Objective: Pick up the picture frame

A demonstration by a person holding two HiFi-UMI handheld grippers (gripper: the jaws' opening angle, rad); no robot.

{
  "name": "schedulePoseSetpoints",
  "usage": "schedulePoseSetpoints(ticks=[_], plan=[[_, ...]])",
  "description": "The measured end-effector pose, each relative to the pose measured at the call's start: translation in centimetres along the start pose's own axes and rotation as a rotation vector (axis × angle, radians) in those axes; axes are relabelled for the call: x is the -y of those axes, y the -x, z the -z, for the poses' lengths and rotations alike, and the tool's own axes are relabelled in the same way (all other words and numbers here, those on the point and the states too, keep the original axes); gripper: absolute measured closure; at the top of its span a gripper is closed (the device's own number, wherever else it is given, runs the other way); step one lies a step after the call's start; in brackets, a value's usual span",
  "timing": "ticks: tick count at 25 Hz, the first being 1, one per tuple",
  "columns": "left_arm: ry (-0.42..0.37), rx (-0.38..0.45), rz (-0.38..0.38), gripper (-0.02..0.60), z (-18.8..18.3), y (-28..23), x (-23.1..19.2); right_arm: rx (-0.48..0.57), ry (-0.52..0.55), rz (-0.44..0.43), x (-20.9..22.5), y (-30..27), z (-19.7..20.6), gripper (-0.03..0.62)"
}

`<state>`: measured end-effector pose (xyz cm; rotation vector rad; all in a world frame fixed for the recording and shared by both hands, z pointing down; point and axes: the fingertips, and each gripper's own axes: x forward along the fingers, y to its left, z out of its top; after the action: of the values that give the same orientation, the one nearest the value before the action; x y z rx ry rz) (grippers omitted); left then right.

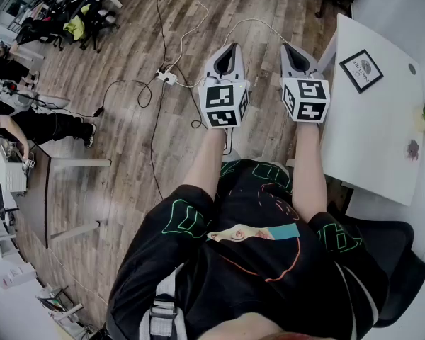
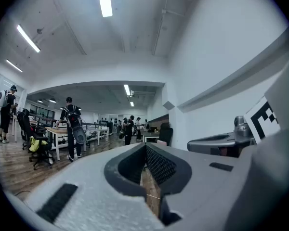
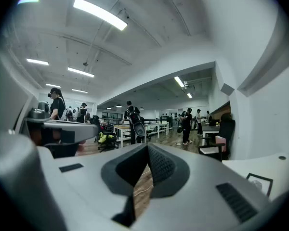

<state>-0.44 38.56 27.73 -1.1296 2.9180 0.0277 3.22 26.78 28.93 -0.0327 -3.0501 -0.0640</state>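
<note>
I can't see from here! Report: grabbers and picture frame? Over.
Left gripper and right gripper shut, empty, over the floor. Picture frame flat on white table, untouched, beyond right gripper. Nothing blocking the way.

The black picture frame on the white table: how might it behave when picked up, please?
The black picture frame looks thin and rigid, so probably light. Lying flat on the smooth white table, it may slide when nudged, and its low edge offers little grip.
</note>
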Motion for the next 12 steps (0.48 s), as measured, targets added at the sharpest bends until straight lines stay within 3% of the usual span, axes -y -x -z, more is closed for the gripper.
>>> schedulePoseSetpoints(ticks=[12], plan=[[0.005,-0.001,-0.06,0.575,0.4,-1.4,-2.1,0.035,-0.021,-0.043,0.3,-2.7,-0.9,0.589]])
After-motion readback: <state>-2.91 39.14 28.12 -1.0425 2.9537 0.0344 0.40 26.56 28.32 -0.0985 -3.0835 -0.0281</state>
